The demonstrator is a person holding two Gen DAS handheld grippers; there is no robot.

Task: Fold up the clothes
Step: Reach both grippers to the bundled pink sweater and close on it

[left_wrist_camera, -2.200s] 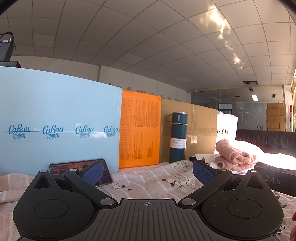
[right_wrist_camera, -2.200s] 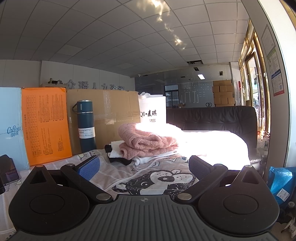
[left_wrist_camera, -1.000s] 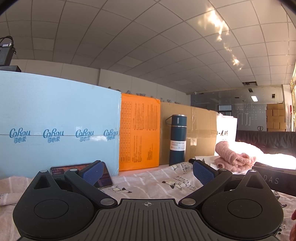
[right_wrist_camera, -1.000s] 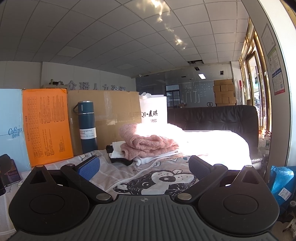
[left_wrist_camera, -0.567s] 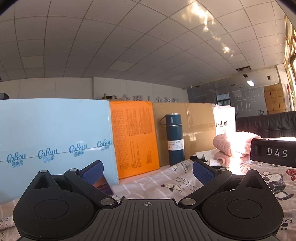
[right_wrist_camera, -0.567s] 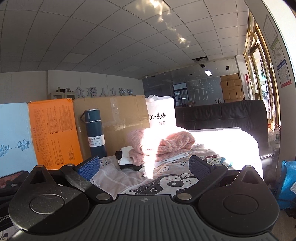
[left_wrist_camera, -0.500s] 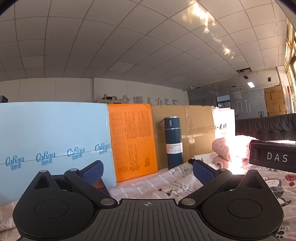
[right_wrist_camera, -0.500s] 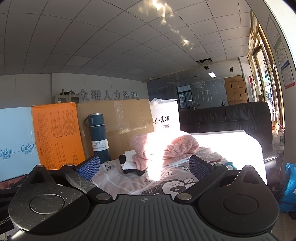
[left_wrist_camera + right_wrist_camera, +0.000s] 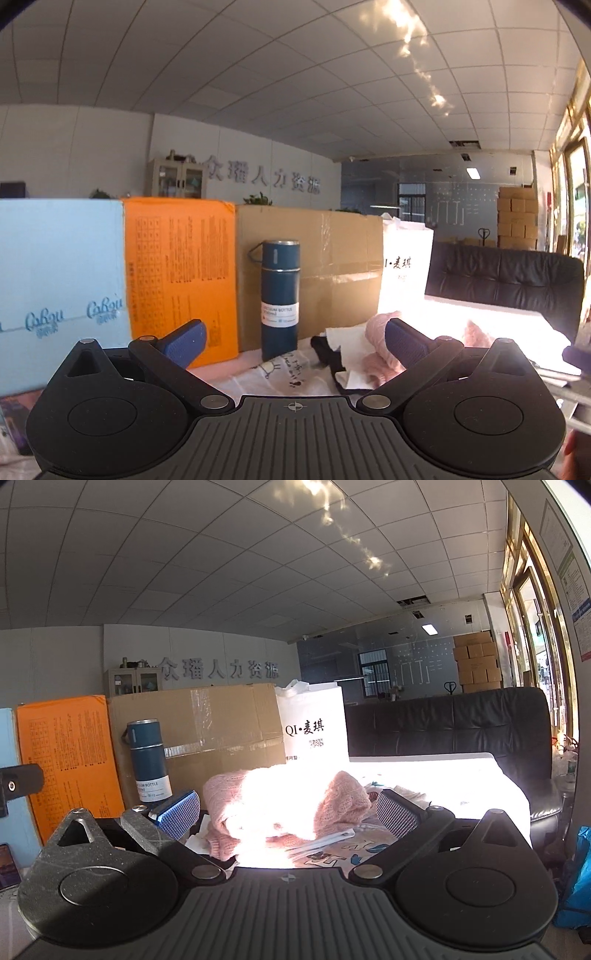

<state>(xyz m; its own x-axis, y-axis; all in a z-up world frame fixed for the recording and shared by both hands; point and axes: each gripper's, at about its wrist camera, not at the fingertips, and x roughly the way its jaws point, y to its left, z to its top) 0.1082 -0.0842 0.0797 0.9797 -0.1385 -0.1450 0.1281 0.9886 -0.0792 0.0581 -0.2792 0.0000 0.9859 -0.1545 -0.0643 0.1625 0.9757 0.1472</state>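
Note:
A pink knitted sweater (image 9: pixel 280 805) lies crumpled on top of a pile of white and dark clothes (image 9: pixel 325 843) on the table, in bright sun. My right gripper (image 9: pixel 286 814) is open and empty, its pads on either side of the sweater, just short of it. In the left wrist view the sweater (image 9: pixel 376 350) and the pile (image 9: pixel 340 354) lie to the right, partly behind the right pad. My left gripper (image 9: pixel 293 341) is open and empty above a printed cartoon cloth (image 9: pixel 280 373).
A dark blue bottle (image 9: pixel 279 290) stands behind the cloth. Blue (image 9: pixel 59 288), orange (image 9: pixel 181 269) and brown (image 9: pixel 325 266) boxes and a white bag (image 9: pixel 404 273) line the back. A phone (image 9: pixel 7 864) lies at left. A black sofa (image 9: pixel 461 723) stands at right.
Both grippers have moved forward and to the right, closer to the clothes pile. The pink sweater now sits between the right gripper's pads. Both stay open.

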